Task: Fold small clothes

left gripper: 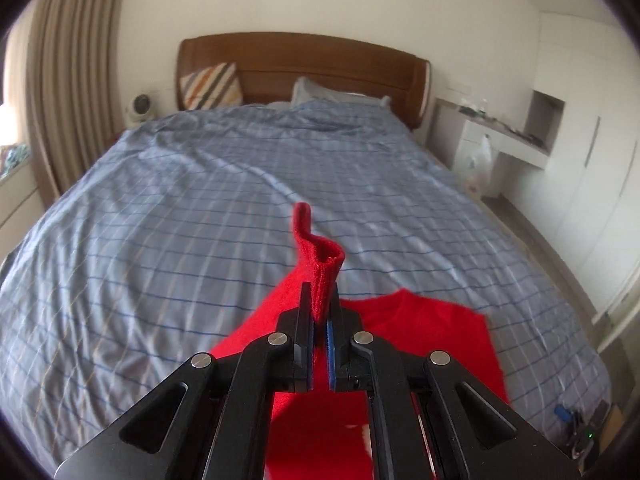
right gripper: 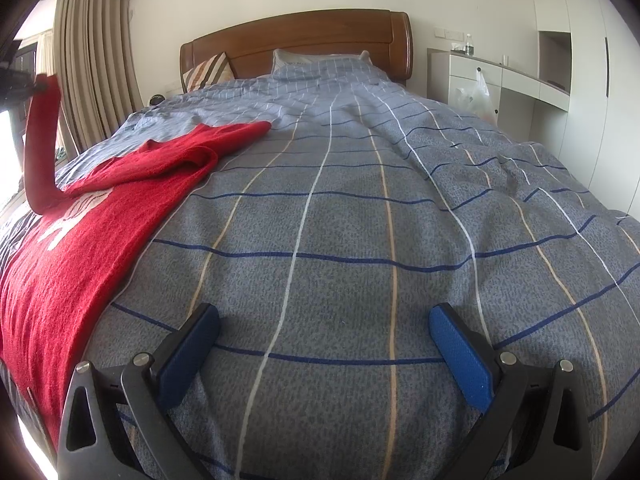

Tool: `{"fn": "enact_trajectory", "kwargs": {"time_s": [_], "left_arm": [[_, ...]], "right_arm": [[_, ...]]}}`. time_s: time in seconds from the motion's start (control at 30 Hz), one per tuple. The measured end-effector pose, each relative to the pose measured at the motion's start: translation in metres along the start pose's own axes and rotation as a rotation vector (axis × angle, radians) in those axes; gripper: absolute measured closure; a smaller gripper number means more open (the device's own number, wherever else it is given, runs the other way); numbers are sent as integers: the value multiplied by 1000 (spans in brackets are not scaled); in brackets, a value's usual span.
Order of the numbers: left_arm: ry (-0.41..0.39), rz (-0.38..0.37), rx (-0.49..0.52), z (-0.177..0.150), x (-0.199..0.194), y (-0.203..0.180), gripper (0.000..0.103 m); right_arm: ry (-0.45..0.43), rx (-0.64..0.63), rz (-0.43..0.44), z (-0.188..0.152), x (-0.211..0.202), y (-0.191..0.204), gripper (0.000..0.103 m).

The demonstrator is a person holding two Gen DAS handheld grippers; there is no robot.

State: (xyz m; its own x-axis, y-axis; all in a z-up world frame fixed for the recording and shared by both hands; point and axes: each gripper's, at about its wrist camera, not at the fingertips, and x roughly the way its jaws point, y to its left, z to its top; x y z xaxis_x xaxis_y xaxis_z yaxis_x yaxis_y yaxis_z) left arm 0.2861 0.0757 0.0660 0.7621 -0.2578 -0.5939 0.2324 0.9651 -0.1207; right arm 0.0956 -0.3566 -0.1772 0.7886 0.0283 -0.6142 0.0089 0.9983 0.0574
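Note:
A small red knit sweater (right gripper: 80, 232) with white lettering lies flat on the blue checked bed cover (right gripper: 340, 220), left of my right gripper. My left gripper (left gripper: 320, 300) is shut on the cuff of one red sleeve (left gripper: 322, 264) and holds it raised above the sweater body (left gripper: 432, 340). In the right wrist view that sleeve (right gripper: 38, 140) stands up at the far left, with the left gripper (right gripper: 36, 86) at its top. The other sleeve (right gripper: 224, 136) lies stretched out on the cover. My right gripper (right gripper: 324, 320) is open and empty, low over the bare cover.
A wooden headboard (left gripper: 304, 64) with a striped cushion (left gripper: 212, 86) and pillow is at the far end. A white desk with a plastic bag (left gripper: 478, 164) stands right of the bed. Curtains (left gripper: 68, 80) hang on the left. Items lie on the floor (left gripper: 580, 428) at right.

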Motion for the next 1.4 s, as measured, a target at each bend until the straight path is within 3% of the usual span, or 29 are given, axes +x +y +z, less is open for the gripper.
{"fn": "enact_trajectory", "kwargs": {"time_s": [0.07,0.13,0.2,0.23,0.3,0.4,0.57,0.7,0.93,1.4], "left_arm": [[54,-88,57,-3,29,-48,99],[143,-157,88,-18,63,-83,86],[225,-137,85,-40,88,-105,30],[227,-130,79,-50,91,-110,26],[226,-148,64,-65,88,-108,26],[234,-115,0,-77,73,-76,23],[208,52,-92,-108,41,-1,16],[204,196,-82,-144,14,24,16],[218,264,-62,-175,3,19,14],[203,336,82,-184,1,-14,14]], "right_arm": [[0,0,0,0,0,0,0],[0,0,0,0,0,0,0],[0,0,1,0,0,0,0],[0,0,1,0,0,0,0],[0,2,3,0,0,0,0],[1,1,4,0,0,0,0],[4,-3,0,1,0,0,0],[3,-5,-2,1,1,1,0],[-9,-7,-4,0,1,1,0],[-11,-8,-5,-1,0,1,0]]}}
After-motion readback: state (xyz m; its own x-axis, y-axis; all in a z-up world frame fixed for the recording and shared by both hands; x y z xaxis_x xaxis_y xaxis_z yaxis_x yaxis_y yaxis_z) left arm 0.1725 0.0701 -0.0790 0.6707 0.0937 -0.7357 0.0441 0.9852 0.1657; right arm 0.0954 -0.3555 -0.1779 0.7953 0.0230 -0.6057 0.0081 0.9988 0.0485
